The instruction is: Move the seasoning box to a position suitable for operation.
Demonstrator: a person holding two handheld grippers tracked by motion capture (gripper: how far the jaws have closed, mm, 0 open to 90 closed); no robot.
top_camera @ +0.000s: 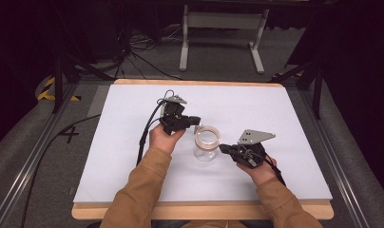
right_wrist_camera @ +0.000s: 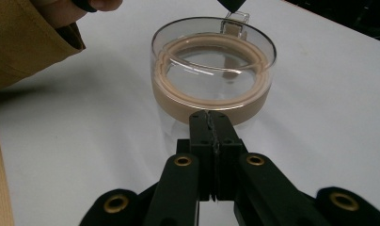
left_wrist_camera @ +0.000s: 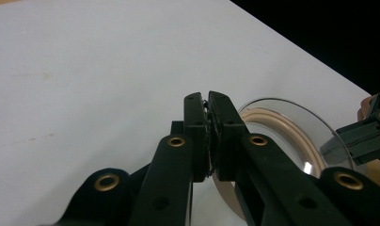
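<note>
Clear jar (top_camera: pixel 206 144) with tan-rimmed lid mid-mat (top_camera: pixel 133 156), between my hands. Left gripper (top_camera: pixel 196 120) at lid tab, jaws together; whether tab is pinched, can't tell. Right gripper (top_camera: pixel 223 148) jaws closed, empty, at jar's side. I judge: brace jar, lift tab straight up.

Clear jar (top_camera: pixel 206 142) had a tan band; grippers were black; table cover (top_camera: pixel 133 142) was white; sleeves (top_camera: pixel 142 190) were tan.

High view overhead; gripper views share jar (right_wrist_camera: pixel 213 70).
</note>
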